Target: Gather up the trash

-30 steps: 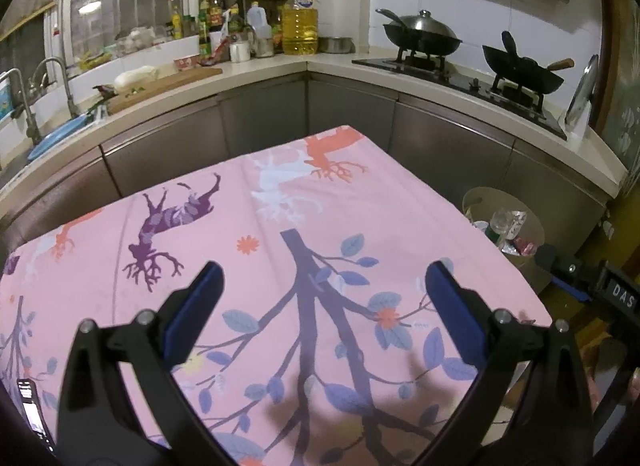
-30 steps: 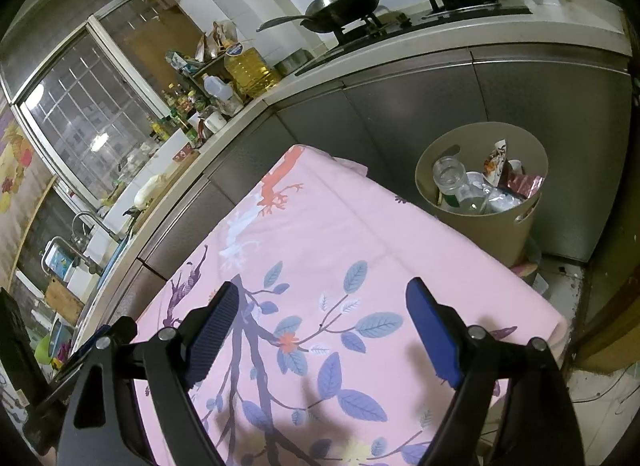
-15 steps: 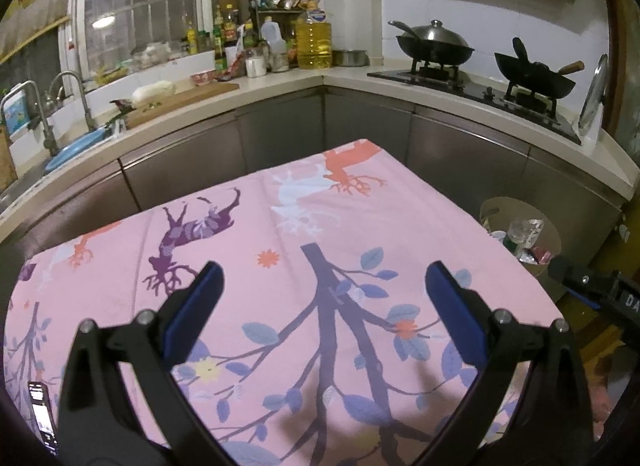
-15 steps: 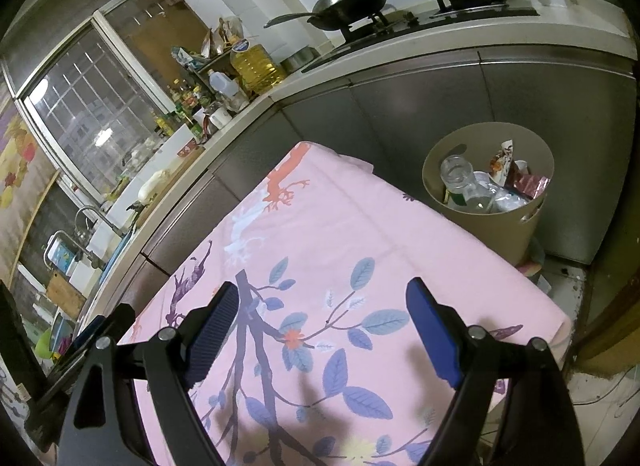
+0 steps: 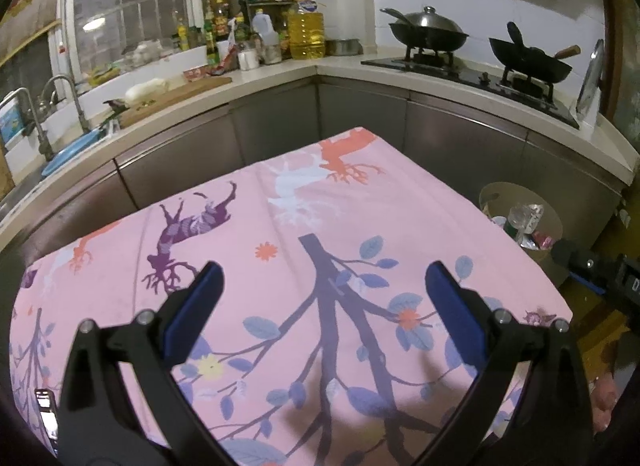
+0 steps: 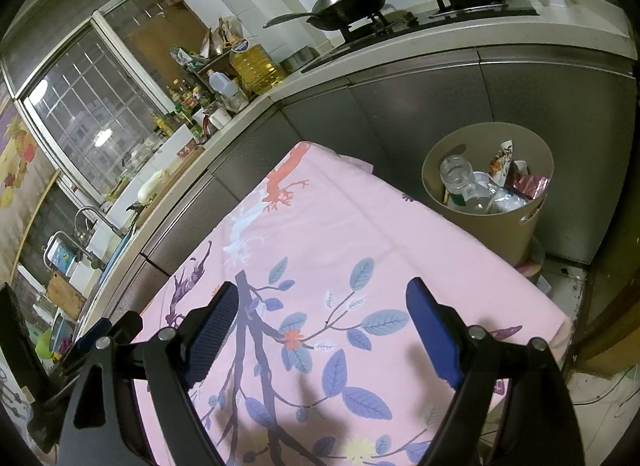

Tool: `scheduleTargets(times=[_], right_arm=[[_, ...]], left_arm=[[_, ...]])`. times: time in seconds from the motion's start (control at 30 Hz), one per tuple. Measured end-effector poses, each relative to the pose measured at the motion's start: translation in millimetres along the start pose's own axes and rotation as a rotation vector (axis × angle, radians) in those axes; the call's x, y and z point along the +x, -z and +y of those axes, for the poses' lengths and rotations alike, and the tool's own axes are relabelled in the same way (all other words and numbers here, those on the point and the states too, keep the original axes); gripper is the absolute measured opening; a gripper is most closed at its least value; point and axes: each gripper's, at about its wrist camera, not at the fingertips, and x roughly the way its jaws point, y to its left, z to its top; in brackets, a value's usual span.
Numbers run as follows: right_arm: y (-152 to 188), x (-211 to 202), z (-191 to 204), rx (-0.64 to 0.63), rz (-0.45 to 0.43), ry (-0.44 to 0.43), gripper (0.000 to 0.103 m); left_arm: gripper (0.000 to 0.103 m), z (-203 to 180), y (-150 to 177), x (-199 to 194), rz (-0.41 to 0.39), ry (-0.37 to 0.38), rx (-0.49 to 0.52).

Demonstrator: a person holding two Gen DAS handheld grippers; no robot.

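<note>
Over tablecloth (image 5: pixel 360 217), both claws agape

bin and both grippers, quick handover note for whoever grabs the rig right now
Left gripper: open, empty, above the pink cloth.
Right gripper: open, empty, above the same cloth.
Bin: on the floor past the cloth's far right edge, by the cabinets; holds a clear bottle and wrappers.
Done: that trash is in the bin; no trash shows on the visible cloth.
Left: check areas out of view, such as the floor by the bin, for strays.
</note>
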Motion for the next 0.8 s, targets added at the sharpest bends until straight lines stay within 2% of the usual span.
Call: scheduleTargets(times=[0.2,0.43,0.57,0.8], right_arm=[[-1.5,-0.9,0.7,0.0,0.001,-0.002,0.083],[-3.1,-1.1,3.6,-0.01,-0.001,-0.008,0.083],[-4.0,-0.6,3.6,-0.009,0.0,-0.008,0.083],[-1.2,-1.7,6.3,-0.017,0.001,-0.019,0.083]], left_arm=[[0.097,-4.1,-0.2,0.0,-0.003,-0.031,0.025],[0.097,-4.6,0.4,-0.1,-0.016,0.005,0.016],[0.097,-5.2,0.1,-0.9,-0.032,-0.02,0.02],[0.097,-2.4,1.0,1.1,-0.023,-0.007,0.002]])
